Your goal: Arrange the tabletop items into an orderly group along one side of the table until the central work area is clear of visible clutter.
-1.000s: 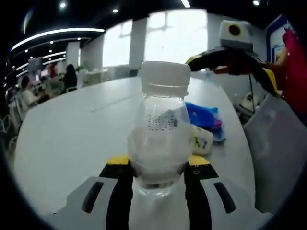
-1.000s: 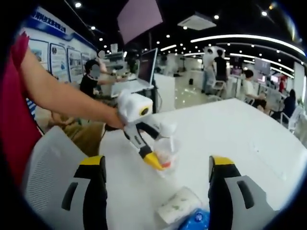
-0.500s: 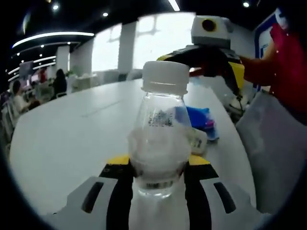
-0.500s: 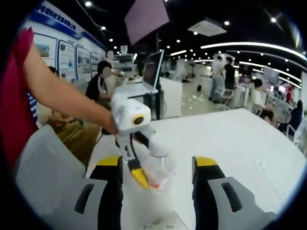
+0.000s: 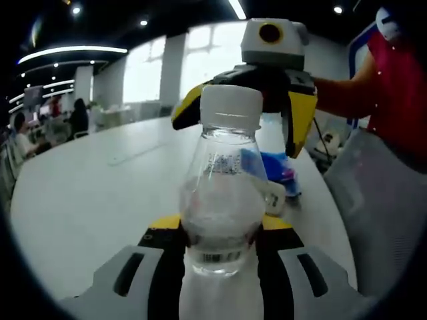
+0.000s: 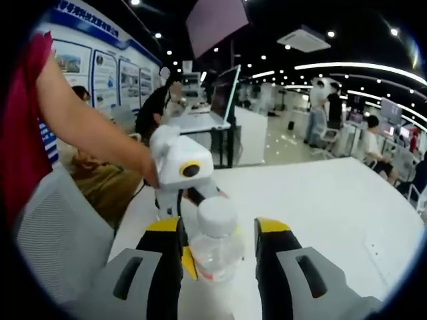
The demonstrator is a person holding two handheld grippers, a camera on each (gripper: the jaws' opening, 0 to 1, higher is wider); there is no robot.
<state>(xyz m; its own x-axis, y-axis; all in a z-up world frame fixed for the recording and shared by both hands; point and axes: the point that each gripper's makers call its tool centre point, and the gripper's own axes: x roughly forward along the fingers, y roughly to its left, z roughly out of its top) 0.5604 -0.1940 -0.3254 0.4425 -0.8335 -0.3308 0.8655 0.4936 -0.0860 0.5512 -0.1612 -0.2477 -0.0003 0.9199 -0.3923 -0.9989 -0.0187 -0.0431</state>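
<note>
A clear plastic bottle [image 5: 220, 207] with a white cap stands upright between the black and yellow jaws of my left gripper [image 5: 219, 227], which is shut on its lower body. My right gripper [image 5: 243, 117] reaches in from the right, its yellow jaws spread on either side of the cap. In the right gripper view the same bottle [image 6: 215, 243] sits between the jaws of my right gripper [image 6: 217, 230], which is open with a narrow gap to the bottle's sides. The left gripper [image 6: 193, 260] holds the bottle from the far side, in a person's hand.
On the white table [image 5: 87, 193] behind the bottle lie a blue packet [image 5: 277, 167] and a white paper cup [image 5: 275, 197] on its side. A grey mesh chair [image 5: 373, 213] stands at the table's right edge. Desks and seated people lie beyond.
My right gripper has come in over the bottle and its jaws have narrowed around it. The left gripper keeps its hold on the bottle.
</note>
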